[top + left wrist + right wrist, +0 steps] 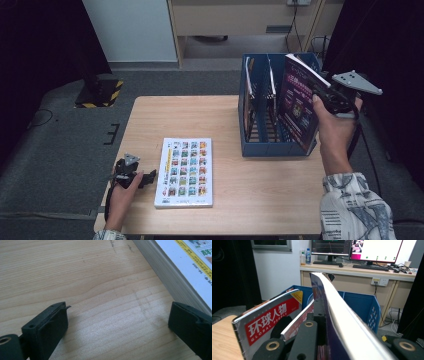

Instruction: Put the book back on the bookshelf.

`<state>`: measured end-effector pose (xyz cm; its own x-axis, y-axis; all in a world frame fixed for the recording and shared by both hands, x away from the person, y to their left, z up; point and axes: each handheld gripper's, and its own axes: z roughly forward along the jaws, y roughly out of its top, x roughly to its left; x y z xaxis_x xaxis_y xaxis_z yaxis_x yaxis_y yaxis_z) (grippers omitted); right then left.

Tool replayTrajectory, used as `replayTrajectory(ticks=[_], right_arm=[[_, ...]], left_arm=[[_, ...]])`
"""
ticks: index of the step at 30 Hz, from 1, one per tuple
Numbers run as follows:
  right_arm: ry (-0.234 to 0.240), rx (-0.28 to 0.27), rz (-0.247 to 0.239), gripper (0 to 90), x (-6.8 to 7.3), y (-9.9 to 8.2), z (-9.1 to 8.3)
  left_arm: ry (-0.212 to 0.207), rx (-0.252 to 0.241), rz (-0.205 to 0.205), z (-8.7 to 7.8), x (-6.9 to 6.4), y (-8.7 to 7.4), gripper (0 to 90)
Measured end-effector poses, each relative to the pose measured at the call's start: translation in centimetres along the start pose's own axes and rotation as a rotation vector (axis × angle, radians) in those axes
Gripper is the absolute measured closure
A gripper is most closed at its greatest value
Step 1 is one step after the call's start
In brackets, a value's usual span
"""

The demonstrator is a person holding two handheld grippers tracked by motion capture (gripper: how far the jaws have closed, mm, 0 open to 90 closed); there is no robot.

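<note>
Black jaws of the right gripper [322,322] squeeze a purple book [298,102] tight so it can go into the blue rack [272,148].

Held up on its edge, the book hangs at the rack's 3 o'clock side, tipped and just above its slot, maybe so it slides in beside the magazines [269,320] standing there. Far off at 8 o'clock on the wooden table [260,190], the left gripper [117,322] rests with its jaws wide apart and nothing between them, just beside a white book [184,171] lying flat. I cannot see how deep the purple book sits in the rack. Its cover words are too blurry to read.
</note>
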<state>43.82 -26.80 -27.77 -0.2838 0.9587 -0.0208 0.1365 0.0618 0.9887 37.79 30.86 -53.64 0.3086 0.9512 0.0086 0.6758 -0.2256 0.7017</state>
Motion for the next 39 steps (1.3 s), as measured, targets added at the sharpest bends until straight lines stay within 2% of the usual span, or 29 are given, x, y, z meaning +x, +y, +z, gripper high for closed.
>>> replayTrajectory(ticks=[9,21,39], right_arm=[[-0.023,-0.009,0.044,82.6,0.9,-0.2,1.8],[-0.032,0.005,0.044,82.6,1.8,-0.3,3.9],[-0.028,0.011,0.088,82.5,1.9,-1.0,4.3]], left_arm=[[-0.002,0.000,0.002,0.0,0.0,0.0,1.8],[-0.005,0.000,0.004,0.0,-0.1,0.0,1.8],[-0.005,-0.001,0.004,0.0,-0.1,0.0,1.8]])
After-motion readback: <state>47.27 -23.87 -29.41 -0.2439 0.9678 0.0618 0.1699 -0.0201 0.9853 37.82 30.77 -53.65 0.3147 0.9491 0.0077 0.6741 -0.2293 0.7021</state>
